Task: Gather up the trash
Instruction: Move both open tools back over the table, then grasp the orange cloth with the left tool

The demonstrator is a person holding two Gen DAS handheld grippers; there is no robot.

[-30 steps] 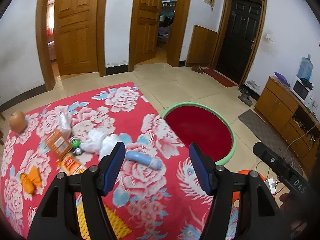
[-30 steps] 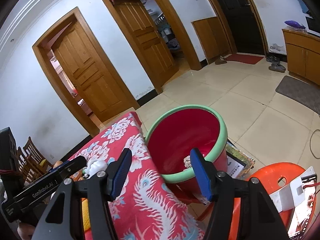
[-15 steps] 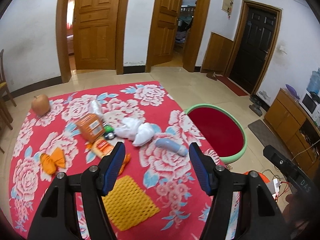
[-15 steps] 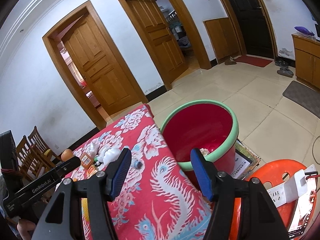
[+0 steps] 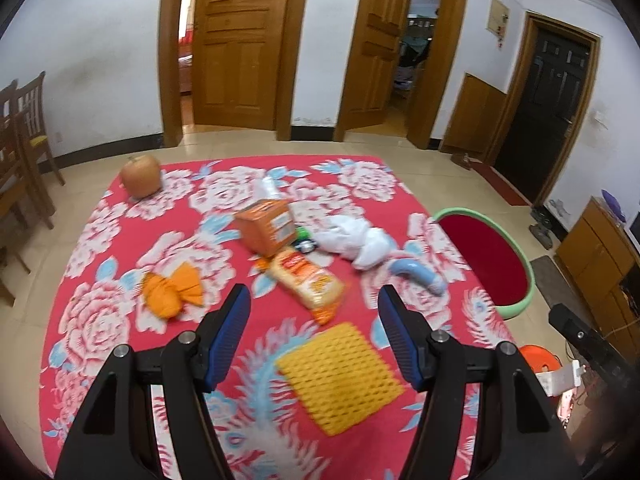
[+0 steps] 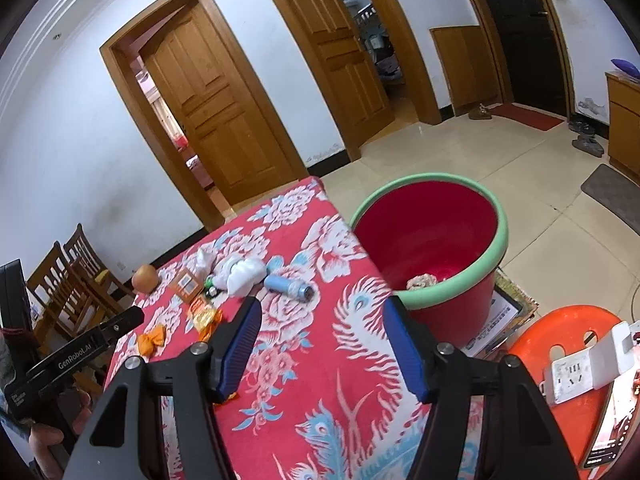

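Your left hand-held gripper hangs above the near part of the tabletop with its blue-padded jaws spread apart and nothing between them; the pads touch no item. Your right hand-held gripper is likewise parted and empty, held over the near right part of the red flowered cloth, close to the bucket.

The trash lies scattered across the cloth. Directly ahead of your left jaws sits the orange snack packet, its long axis running from far left to near right, the crimped end toward you. Nearer still, just right of centre, the yellow mesh pad lies flat. To the left, the orange wrapper is bunched like a bow. Beyond the packet the orange carton stands tilted, label side facing right. Right of it the white crumpled bag spreads sideways, and touching its near right edge lies the blue tube, on its side, long axis from far left to near right; in your right view its dark cap end points toward the bucket. A small green-capped item beside the carton is too small to tell apart. The round orange fruit rests at the far left corner.

The red bucket with its green rim stands on the floor just beside the tabletop's right edge, with a pale crumpled lump at its bottom.
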